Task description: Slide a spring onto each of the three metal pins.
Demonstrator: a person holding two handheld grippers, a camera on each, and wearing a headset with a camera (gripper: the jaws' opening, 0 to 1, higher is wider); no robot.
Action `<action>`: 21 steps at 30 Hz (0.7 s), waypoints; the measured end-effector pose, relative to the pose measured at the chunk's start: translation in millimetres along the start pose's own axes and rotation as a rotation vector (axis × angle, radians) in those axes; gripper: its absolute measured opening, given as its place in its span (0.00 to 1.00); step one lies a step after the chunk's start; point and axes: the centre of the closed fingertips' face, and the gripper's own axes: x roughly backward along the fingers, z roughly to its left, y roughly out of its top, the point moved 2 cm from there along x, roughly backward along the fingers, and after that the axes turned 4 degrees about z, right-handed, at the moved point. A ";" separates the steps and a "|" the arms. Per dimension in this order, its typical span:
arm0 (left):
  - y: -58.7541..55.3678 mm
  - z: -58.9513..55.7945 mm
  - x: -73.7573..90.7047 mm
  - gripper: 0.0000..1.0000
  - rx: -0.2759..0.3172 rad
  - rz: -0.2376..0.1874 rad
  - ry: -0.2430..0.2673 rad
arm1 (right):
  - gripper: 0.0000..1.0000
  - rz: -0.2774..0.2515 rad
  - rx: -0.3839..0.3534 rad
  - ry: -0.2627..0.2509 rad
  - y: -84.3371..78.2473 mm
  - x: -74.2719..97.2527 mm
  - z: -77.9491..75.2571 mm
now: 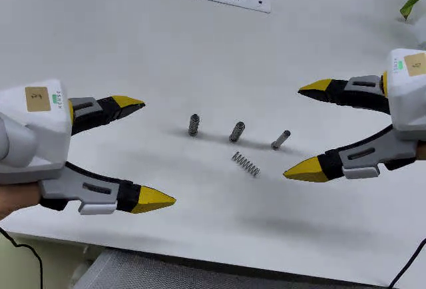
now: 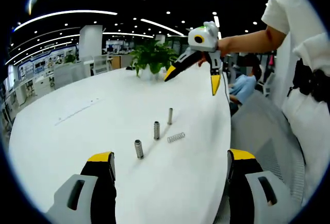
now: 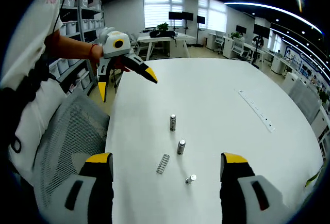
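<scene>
Hovering wide open and empty, my left gripper (image 1: 158, 152) and right gripper (image 1: 292, 132) flank the row; left pin (image 1: 194, 124) and middle pin (image 1: 237, 131) wear springs; right pin (image 1: 280, 140) stands bare; loose spring (image 1: 245, 163) lies just nearer.

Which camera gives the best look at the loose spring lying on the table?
The head view: the loose spring lies flat on the table, close and sharp, with its coils distinct. The left gripper view and the right gripper view show it from opposite sides, smaller and less crisp.
</scene>
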 end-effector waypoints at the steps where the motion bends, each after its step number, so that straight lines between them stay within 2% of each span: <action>1: 0.4 0.1 -0.3 0.91 -0.010 0.008 -0.001 | 0.90 -0.017 -0.015 -0.005 -2.2 3.1 1.3; 5: 2.5 -2.3 -3.9 0.90 -0.053 0.050 -0.019 | 0.96 -0.067 -0.058 -0.044 -21.0 18.5 4.2; 7: 2.8 -3.8 -6.3 0.89 -0.082 0.080 -0.030 | 0.97 -0.074 -0.084 -0.056 -38.4 24.7 0.0; 10: 7.1 -6.3 -11.4 0.86 -0.103 0.104 -0.044 | 0.97 -0.085 -0.116 -0.076 -50.7 32.2 6.2; 13: 11.7 -12.4 -18.9 0.83 -0.145 0.136 -0.075 | 0.97 -0.118 -0.156 -0.095 -56.9 37.6 14.2; 16: 13.8 -22.0 -32.6 0.80 -0.200 0.183 -0.117 | 0.96 -0.128 -0.176 -0.104 -68.8 40.5 20.6; 19: 12.3 -28.6 -52.7 0.72 -0.278 0.237 -0.151 | 0.95 -0.130 -0.196 -0.121 -78.8 44.0 25.8; 21: 11.0 -31.0 -66.7 0.67 -0.294 0.261 -0.163 | 0.95 -0.142 -0.212 -0.133 -80.7 47.0 28.1</action>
